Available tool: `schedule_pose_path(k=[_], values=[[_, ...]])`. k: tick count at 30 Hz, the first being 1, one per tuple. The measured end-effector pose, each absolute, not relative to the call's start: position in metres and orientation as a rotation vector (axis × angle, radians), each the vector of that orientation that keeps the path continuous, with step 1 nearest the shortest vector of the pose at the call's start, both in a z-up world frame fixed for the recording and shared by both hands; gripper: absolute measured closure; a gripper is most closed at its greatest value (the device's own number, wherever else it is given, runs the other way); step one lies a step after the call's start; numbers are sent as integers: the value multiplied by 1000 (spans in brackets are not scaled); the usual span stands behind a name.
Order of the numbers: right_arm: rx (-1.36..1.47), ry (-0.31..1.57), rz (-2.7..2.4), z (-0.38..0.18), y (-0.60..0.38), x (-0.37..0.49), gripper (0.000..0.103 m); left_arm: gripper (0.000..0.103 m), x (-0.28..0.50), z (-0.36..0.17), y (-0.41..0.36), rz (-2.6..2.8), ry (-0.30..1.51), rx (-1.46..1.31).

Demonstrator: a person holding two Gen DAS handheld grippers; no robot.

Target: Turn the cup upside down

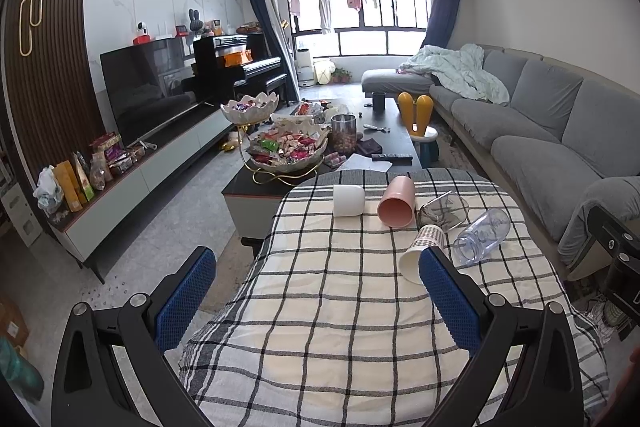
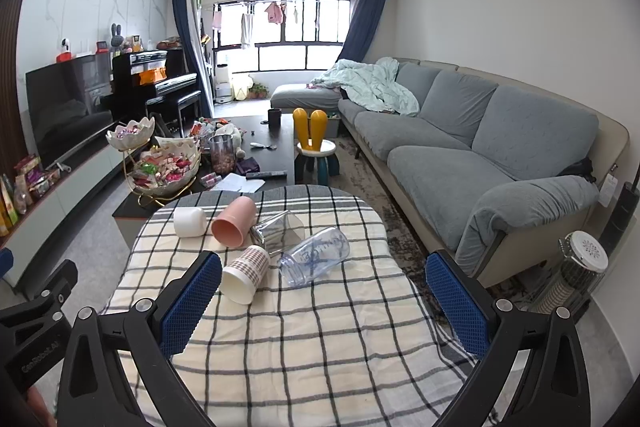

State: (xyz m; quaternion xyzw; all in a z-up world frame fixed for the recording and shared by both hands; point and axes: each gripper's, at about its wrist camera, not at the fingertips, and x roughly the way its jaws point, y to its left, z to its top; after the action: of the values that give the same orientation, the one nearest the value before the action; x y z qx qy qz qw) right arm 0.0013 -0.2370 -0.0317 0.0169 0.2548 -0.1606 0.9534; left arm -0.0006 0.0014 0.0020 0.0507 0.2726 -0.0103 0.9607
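Several cups lie on their sides on the checked tablecloth (image 1: pixel 328 291): a white cup (image 1: pixel 349 201), a pink cup (image 1: pixel 397 201), a clear glass (image 1: pixel 442 210), a patterned paper cup (image 1: pixel 420 253) and a clear plastic bottle (image 1: pixel 482 235). My left gripper (image 1: pixel 318 291) is open and empty, held over the near part of the table. Its right fingertip (image 1: pixel 448 301) hides part of the paper cup. In the right wrist view the same white cup (image 2: pixel 190 221), pink cup (image 2: pixel 234 221), glass (image 2: pixel 278 231), paper cup (image 2: pixel 245 273) and bottle (image 2: pixel 314 261) show. My right gripper (image 2: pixel 324 301) is open and empty.
Beyond the table stands a dark coffee table (image 1: pixel 396 143) with snack bowls (image 1: pixel 286 151) and a jar. A grey sofa (image 1: pixel 540 131) runs along the right. A TV and a low cabinet (image 1: pixel 120 183) line the left wall. A heater (image 2: pixel 568 279) stands at the right.
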Motion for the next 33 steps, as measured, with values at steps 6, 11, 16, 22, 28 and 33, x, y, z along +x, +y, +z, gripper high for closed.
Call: schedule_pose_path(k=[6, 11, 16, 22, 28, 33], values=[[36, 520, -327, -27, -237, 0, 1, 0, -1, 1, 1, -21, 552, 102], [36, 519, -327, -28, -237, 1, 1, 0, -1, 1, 1, -19, 551, 102], [36, 520, -326, -28, -237, 1, 1, 0, -1, 1, 2, -20, 553, 101], [37, 522, -326, -28, -237, 1, 1, 0, -1, 1, 0, -22, 554, 102], [37, 524, -326, -31, -236, 2, 1, 0, -1, 1, 0, -23, 555, 102], [36, 524, -326, -31, -236, 2, 1, 0, -1, 1, 0, -22, 554, 102]])
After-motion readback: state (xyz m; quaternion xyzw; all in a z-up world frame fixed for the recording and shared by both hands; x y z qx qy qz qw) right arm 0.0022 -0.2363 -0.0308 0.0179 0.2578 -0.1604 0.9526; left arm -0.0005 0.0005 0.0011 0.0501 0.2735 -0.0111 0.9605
